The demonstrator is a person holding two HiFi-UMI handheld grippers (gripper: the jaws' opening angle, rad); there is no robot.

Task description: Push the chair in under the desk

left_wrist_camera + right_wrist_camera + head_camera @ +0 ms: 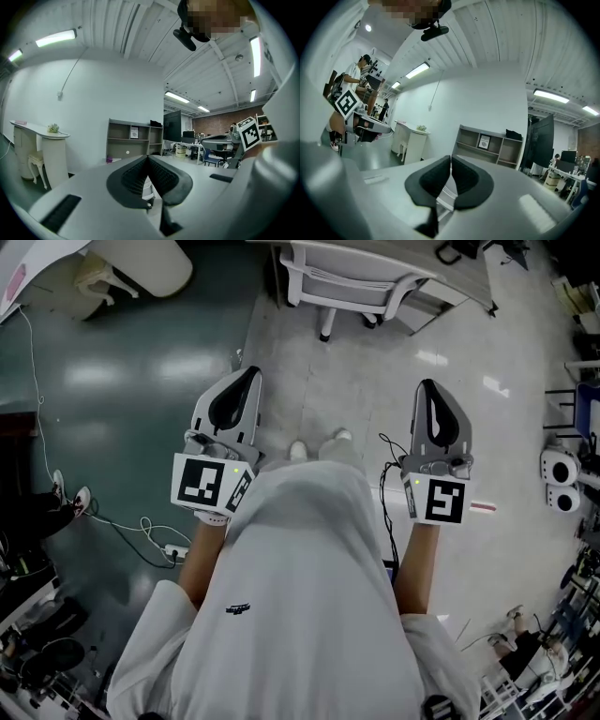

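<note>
**Head view, standing person facing the chair.** The chair (pixel 349 282), white and on castors, stands at the top of the view against the near edge of the desk (pixel 466 282). Its back is turned toward the person and its front is tucked beneath that edge. A bare strip of pale floor (pixel 300 381) runs from the person's shoes (pixel 319 446) to the castors.

The left gripper (pixel 244 381) and right gripper (pixel 427 388) are held level on either side of this strip, well apart from the chair and from each other. In the gripper views the fingers of the left gripper (pixel 148 157) and of the right gripper (pixel 451 157) are pressed together with nothing between them.

At the left, cables (pixel 141 531) trail over the dark green floor. White round devices (pixel 561 470) stand near the right edge.
</note>
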